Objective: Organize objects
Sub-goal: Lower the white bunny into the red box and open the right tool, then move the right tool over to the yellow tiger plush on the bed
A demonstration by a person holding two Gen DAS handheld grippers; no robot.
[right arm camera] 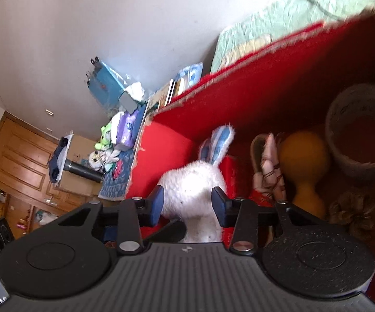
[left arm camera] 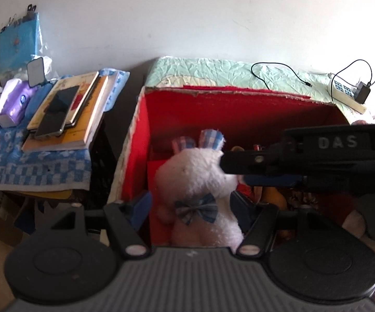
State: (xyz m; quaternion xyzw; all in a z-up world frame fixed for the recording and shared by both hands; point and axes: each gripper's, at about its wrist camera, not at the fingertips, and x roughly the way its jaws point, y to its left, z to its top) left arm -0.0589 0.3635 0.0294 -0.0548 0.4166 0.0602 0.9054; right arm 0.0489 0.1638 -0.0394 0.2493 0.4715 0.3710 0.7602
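The white plush rabbit (left arm camera: 200, 182) stands upright inside the red storage box (left arm camera: 140, 161), ears up and long axis vertical. It sits straight ahead of both tools: the left gripper (left arm camera: 190, 205) has its blue pads partly open to either side of the body at bow-tie height, not visibly pressing. The right gripper (right arm camera: 187, 202) reaches in from the right and brackets the head, its pads at the fur, though whether they pinch I cannot tell. The only legible writing is "DAS" on the right gripper's housing.
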